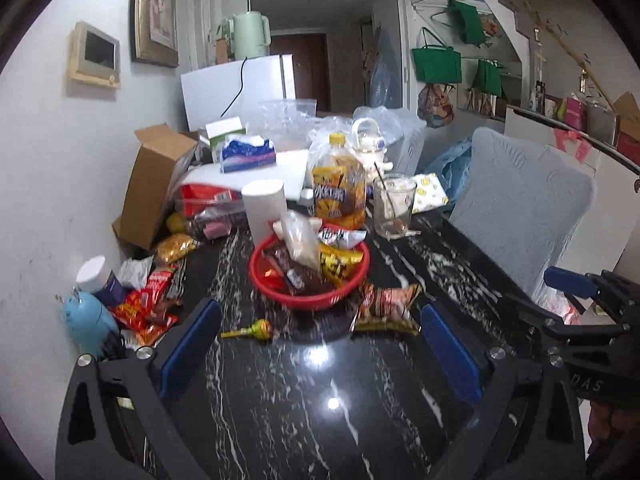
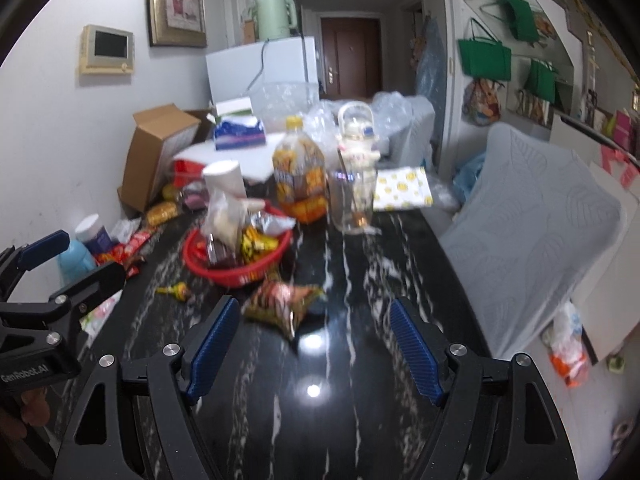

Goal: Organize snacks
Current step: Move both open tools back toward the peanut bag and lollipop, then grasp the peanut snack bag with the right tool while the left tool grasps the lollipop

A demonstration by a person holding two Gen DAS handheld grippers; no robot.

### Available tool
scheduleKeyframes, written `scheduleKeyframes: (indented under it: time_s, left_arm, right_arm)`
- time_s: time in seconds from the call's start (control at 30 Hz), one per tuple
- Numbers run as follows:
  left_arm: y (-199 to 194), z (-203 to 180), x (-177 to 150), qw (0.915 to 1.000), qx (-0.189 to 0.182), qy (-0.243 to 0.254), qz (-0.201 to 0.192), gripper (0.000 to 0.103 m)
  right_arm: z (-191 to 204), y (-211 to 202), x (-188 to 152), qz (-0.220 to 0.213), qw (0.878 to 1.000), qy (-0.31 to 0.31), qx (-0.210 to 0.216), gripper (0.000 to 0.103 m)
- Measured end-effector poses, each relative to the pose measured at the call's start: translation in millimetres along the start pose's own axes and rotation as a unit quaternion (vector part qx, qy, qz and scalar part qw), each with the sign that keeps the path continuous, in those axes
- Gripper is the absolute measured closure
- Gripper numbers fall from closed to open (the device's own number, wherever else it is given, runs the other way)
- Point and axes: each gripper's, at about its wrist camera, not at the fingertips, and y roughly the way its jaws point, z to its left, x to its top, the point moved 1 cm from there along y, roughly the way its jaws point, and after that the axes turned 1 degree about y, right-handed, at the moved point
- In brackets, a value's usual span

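both my grippers, left [image 1: 320,356] and right [image 2: 316,344], gape empty over black marble table [image 1: 320,420]; snack packet [image 2: 280,306] and lollipop [image 1: 252,330] lie near red basket [image 1: 304,300].

Left tongs [image 1: 320,354], right tongs [image 2: 314,344] — both apparently wide, empty.

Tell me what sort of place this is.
Probably a lived-in home's dining area: a cluttered black marble table with a red snack basket, a white fridge topped by a kettle, and a covered chair.

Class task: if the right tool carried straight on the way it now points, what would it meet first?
Probably the crinkled snack packet lying just left of its line on the black marble table; otherwise bare tabletop. Depth is uncertain.
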Motion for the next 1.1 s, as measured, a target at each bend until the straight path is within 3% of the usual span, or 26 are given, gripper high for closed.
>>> scheduleKeyframes:
  time_s: [0.53,0.77,1.1]
  left_arm:
    - [39.3,35.4,-73.8,0.9912,-0.006,-0.081,0.104,0.002]
    - [61.2,57.2,-73.6,0.9862,0.0,-0.12,0.114,0.002]
    - [104.3,67.0,-58.6,0.9854,0.007,-0.118,0.122,0.002]
  right_arm:
    - [29.8,46.7,-63.6,0.08,0.995,0.024,0.063,0.025]
    - [43.1,71.9,-63.5,0.092,0.989,0.043,0.104,0.025]
    - [35.6,114.1,-40.9,0.095,0.992,0.052,0.066,0.025]
